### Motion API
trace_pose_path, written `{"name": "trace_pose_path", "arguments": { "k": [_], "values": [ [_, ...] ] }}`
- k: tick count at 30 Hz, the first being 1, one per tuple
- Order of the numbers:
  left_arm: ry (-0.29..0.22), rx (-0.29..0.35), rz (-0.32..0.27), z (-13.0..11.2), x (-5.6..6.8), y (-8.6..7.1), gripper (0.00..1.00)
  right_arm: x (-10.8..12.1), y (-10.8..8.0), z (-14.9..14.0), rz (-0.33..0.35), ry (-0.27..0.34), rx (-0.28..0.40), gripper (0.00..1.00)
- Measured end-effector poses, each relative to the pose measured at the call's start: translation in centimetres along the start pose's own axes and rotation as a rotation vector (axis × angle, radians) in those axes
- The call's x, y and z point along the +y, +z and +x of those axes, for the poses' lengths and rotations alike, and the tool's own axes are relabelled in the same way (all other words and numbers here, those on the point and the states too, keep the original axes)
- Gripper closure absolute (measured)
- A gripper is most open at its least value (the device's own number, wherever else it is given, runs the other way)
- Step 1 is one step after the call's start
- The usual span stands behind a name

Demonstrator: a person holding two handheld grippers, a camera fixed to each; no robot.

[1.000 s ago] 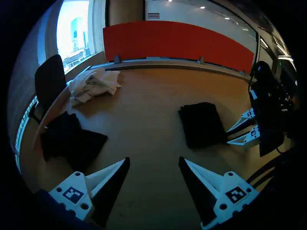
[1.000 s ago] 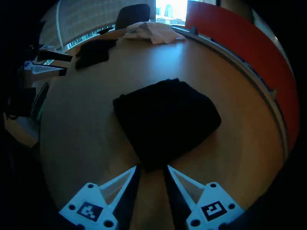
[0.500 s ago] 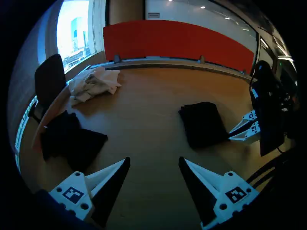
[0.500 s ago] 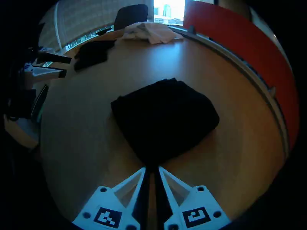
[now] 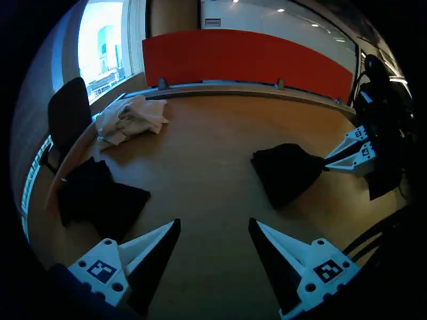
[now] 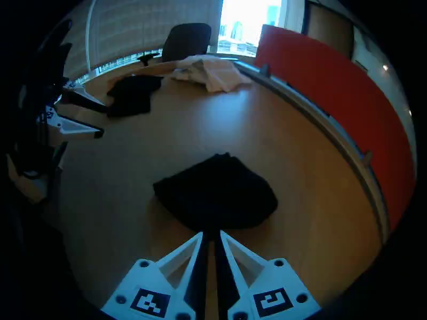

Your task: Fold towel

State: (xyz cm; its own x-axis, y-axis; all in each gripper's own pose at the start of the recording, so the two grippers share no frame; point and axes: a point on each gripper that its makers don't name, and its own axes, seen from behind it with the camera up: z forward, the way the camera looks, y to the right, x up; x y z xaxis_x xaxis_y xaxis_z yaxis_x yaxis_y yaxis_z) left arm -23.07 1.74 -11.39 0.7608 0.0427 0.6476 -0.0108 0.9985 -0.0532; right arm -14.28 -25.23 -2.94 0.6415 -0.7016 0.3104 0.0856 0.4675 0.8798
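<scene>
The fold is under way, by my reading: the right gripper is pinching the black towel at the corner nearest its own fingertips, its two fingers pressed together on the cloth with hardly a gap between them. In the left gripper view that pinched corner is standing up in a peak toward the fingertips, while the rest of the towel is lying bunched on the wooden table, straight ahead of and below the right gripper. The right gripper is tilting downward over the table, looking along its fingers onto the cloth. The left gripper is hovering above bare wood with its fingers spread wide and nothing between them; the towel is lying ahead of it and off to its right, well apart from its tips. The next move is probably calling for the held corner to be carried forward, away from the right gripper's holder, and laid over the far edge so the layers line up. The left gripper may be needed to pin or catch a second corner, since a single pinch is letting the cloth sag unevenly.
</scene>
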Motion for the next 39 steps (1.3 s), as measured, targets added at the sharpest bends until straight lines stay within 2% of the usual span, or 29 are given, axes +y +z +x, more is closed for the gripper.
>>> {"name": "trace_pose_path", "arguments": {
  "k": [11,17,39],
  "values": [
    [0.005,0.016,0.001,1.0,0.5,-0.3,0.06,1.6,-4.4,8.2,-0.036,-0.085,0.136,0.93],
    [0.008,0.026,-0.001,1.5,0.7,-0.4,0.06,2.0,-6.3,11.0,-0.051,-0.098,0.191,0.93],
    [0.015,0.044,-0.01,2.8,1.4,-0.3,0.06,3.8,-8.8,11.8,-0.07,-0.075,0.223,0.93]
  ]
}}
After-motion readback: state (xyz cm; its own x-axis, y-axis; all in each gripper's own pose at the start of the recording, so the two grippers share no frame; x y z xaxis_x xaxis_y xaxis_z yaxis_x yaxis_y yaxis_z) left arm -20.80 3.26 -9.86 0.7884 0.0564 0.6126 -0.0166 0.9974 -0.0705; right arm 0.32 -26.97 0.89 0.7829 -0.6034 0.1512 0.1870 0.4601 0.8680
